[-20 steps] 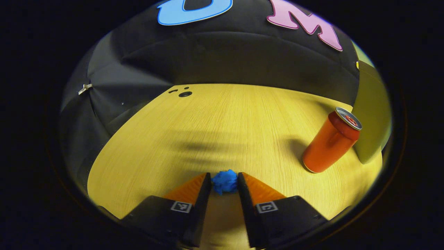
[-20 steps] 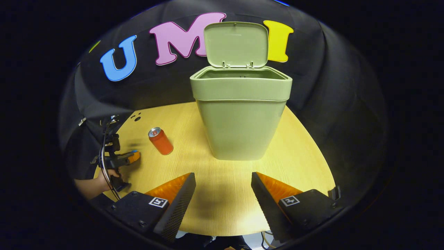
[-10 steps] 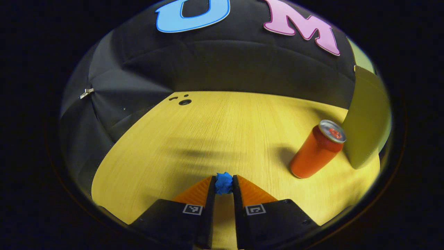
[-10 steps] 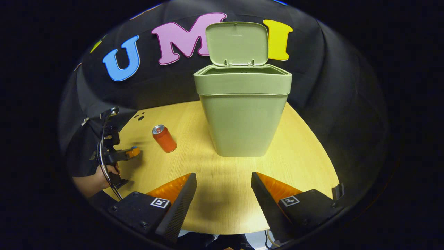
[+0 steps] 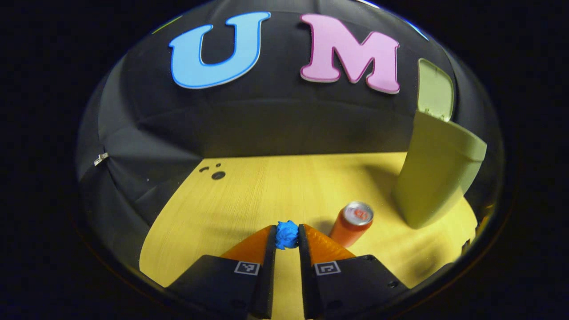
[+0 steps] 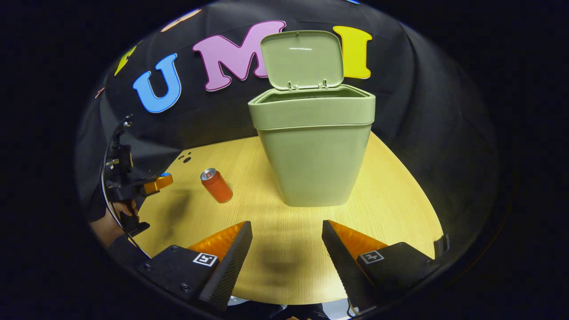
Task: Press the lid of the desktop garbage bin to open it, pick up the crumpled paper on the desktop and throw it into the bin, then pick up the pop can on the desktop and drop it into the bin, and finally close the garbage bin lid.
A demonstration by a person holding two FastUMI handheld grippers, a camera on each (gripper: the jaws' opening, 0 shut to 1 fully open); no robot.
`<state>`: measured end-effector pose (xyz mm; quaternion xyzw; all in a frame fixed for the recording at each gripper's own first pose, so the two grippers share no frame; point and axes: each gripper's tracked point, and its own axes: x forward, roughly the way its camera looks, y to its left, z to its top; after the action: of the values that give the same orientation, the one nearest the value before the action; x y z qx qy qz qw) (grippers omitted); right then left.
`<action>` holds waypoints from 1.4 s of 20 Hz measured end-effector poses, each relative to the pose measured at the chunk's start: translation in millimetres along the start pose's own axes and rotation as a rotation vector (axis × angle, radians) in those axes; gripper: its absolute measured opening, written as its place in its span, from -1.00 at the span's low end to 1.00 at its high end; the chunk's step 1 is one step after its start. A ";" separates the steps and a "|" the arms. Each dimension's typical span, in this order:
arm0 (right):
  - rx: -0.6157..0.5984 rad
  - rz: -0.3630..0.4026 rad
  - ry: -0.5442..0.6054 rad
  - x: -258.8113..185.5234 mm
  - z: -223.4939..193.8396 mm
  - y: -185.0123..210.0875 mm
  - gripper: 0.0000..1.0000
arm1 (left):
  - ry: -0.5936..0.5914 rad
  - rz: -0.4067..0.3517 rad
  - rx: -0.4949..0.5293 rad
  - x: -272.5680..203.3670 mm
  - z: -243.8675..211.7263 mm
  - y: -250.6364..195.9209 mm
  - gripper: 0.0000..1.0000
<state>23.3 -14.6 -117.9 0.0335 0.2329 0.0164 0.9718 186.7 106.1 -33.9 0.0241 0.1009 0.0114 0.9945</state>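
In the left gripper view, the left gripper point(image 5: 286, 235) clamped the crumpled paper point(image 5: 286, 234), lifted above the desktop point(image 5: 249, 195) beside the pop can point(image 5: 352, 223). In the right gripper view, the right gripper point(image 6: 286, 242) stood apart, empty, facing the garbage bin point(image 6: 313, 146), lid point(image 6: 302, 58) raised. Next, the paper seemingly needed carrying over the opening

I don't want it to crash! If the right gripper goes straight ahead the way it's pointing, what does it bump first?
Most likely the green garbage bin. It stands straight ahead of the open right gripper, with bare table between. The pop can sits off to one side.
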 end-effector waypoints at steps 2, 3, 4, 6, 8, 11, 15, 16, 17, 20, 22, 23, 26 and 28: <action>0.009 -0.006 -0.017 -0.8 4.3 -7.2 0.99 | -0.052 -0.032 -0.019 -10.1 29.3 -14.9 -0.47; 0.017 -0.010 -0.023 -0.8 6.1 -10.7 0.98 | -0.076 -0.048 -0.015 -16.2 43.1 -22.0 -0.40; 0.027 -0.012 -0.026 0.3 6.1 -13.8 0.99 | -0.099 -0.065 -0.003 -21.4 57.4 -31.3 -0.39; 0.051 -0.014 -0.023 1.1 5.3 -19.6 0.99 | -0.138 -0.111 0.018 -29.2 81.3 -51.5 -0.40; 0.070 -0.026 -0.022 2.0 5.7 -28.1 0.99 | -0.176 -0.177 0.020 -35.4 103.1 -82.4 -0.40; 0.090 -0.053 -0.036 0.4 8.8 -41.9 0.98 | -0.201 -0.263 0.029 -39.4 121.6 -123.9 -0.40; 0.121 -0.072 -0.036 -0.3 7.1 -54.5 0.99 | -0.232 -0.382 0.036 -45.8 145.7 -186.2 -0.40; 0.129 -0.076 -0.038 -1.6 7.1 -57.1 0.99 | -0.238 -0.410 0.043 -46.3 151.6 -200.9 -0.39; 0.136 -0.080 -0.041 -1.7 8.0 -60.0 0.98 | -0.248 -0.435 0.050 -48.6 156.7 -213.3 -0.39; 0.134 -0.102 -0.058 -3.6 12.1 -69.6 0.99 | -0.264 -0.518 0.069 -49.6 172.5 -254.8 -0.41; 0.139 -0.108 -0.064 -3.3 14.0 -73.9 0.99 | -0.266 -0.565 0.084 -50.6 176.3 -280.8 -0.41; 0.144 -0.108 -0.063 -1.9 14.2 -75.1 0.99 | -0.260 -0.582 0.098 -47.3 174.6 -292.1 -0.41; 0.158 -0.106 -0.051 1.3 11.1 -79.5 0.98 | -0.227 -0.637 0.120 -42.0 167.7 -323.8 -0.39; 0.161 -0.106 -0.041 3.9 9.3 -83.8 0.99 | -0.203 -0.646 0.126 -34.8 160.8 -335.9 -0.38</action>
<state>32.4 -98.5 -117.5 0.0997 0.2150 -0.0547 0.9700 190.9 -237.6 113.5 0.0534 0.0043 -0.3128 0.9483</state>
